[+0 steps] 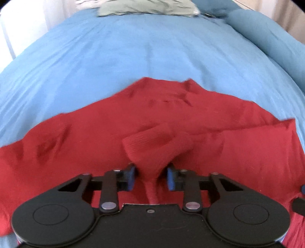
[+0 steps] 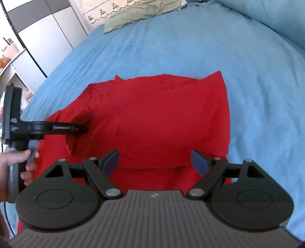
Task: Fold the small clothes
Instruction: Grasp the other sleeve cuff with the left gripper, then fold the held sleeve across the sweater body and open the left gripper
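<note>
A big blue bed [image 2: 171, 47] holds a red shirt [image 2: 156, 118] lying spread out on it. A green cloth [image 2: 141, 15] sits far off. The left gripper [image 1: 151, 176] pinches a bunched red sleeve [image 1: 152, 148] — the right gripper [image 2: 154, 160] hangs above the shirt, fingers spread apart.

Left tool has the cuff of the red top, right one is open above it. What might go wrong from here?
1. The left tool pinches only a narrow bunch of the red top's ribbed cuff; a pull may slip it free.
2. The sleeve is twisted at the grip, so the fold may land crooked.
3. The right tool pins nothing, so the top may drag across the blue sheet.
</note>
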{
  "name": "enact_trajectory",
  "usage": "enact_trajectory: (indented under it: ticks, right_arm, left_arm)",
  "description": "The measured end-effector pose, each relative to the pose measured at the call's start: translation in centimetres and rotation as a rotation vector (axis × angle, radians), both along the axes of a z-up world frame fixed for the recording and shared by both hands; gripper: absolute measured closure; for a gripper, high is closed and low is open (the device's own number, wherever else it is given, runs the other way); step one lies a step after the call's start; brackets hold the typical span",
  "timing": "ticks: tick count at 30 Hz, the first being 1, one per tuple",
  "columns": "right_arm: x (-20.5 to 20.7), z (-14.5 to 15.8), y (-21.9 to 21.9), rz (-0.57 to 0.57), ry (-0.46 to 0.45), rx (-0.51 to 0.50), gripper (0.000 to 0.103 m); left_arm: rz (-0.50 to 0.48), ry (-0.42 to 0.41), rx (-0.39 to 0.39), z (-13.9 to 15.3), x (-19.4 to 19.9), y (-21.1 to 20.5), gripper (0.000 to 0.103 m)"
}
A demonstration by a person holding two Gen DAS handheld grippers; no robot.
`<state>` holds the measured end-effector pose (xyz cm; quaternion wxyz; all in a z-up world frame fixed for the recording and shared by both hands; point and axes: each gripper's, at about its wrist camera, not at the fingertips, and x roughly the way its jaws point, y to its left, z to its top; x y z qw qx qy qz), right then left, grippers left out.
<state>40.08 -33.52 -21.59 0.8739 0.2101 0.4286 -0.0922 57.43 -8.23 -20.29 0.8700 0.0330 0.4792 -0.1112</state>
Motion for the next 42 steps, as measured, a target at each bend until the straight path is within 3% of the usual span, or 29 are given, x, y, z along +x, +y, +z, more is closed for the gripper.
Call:
enact_trajectory:
  ticks: [3, 7, 8, 10, 11, 14, 17, 18, 20, 21, 22, 28, 33, 36, 42]
  right_arm:
    - [0.4, -0.1, 0.5, 0.005, 0.007, -0.009, 0.006]
    - [0.5, 0.0, 0.8, 0.009, 0.014, 0.000, 0.006]
    - [0.6, -0.1, 0.8, 0.009, 0.014, 0.004, 0.006]
    - [0.4, -0.2, 0.7, 0.010, 0.019, 0.010, 0.006]
    - [0.3, -0.3, 0.7, 0.009, 0.022, 0.011, 0.006]
    - [0.0, -0.4, 0.7, 0.006, 0.028, 0.017, 0.006]
    - [-0.5, -0.4, 0.8, 0.003, 0.029, 0.022, 0.006]
    - [-0.6, -0.4, 0.8, 0.006, 0.031, 0.022, 0.006]
    - [-0.8, -0.5, 0.9, 0.013, 0.039, 0.019, 0.006]
    - [-0.9, -0.6, 1.0, 0.019, 0.044, 0.020, 0.006]
    - [-1.0, -0.8, 1.0, 0.024, 0.053, 0.025, 0.006]
    - [-0.5, -1.2, 0.6, 0.032, 0.045, 0.011, 0.004]
    - [0.5, -1.8, -1.0, -0.043, 0.036, -0.020, 0.004]
    - [0.0, -1.9, -1.4, -0.064, 0.031, -0.003, 0.004]
    - [-0.8, -2.2, -2.0, -0.106, 0.011, 0.027, 0.005]
  left_arm:
    - [0.085, 0.024, -0.054, 0.2, -0.8, 2.3, 0.068]
    - [0.101, 0.038, -0.117, 0.2, -1.9, 3.7, 0.065]
    - [0.105, 0.042, -0.141, 0.1, -2.1, 4.0, 0.062]
    - [0.095, 0.058, -0.208, 0.1, -2.5, 4.2, 0.040]
    - [0.082, 0.057, -0.232, 0.1, -2.7, 4.2, 0.034]
    - [0.066, 0.049, -0.234, 0.1, -2.9, 3.8, 0.029]
    - [0.094, 0.045, -0.247, -0.1, -2.5, 4.1, 0.034]
    - [0.117, 0.048, -0.251, -0.1, -2.3, 4.3, 0.040]
    - [0.153, 0.046, -0.237, -0.2, -1.9, 4.7, 0.062]
    - [0.166, 0.043, -0.218, -0.2, -1.7, 4.8, 0.087]
    - [0.175, 0.039, -0.203, 0.0, -1.7, 5.1, 0.099]
    - [0.134, -0.105, -0.212, 2.8, -1.9, 5.4, 0.099]
    - [0.235, -0.234, -0.190, 5.2, -3.1, 8.1, 0.099]
    - [0.282, -0.222, -0.178, 4.2, -3.1, 10.0, 0.099]
    - [0.271, -0.145, -0.145, 1.1, -3.4, 11.2, 0.097]
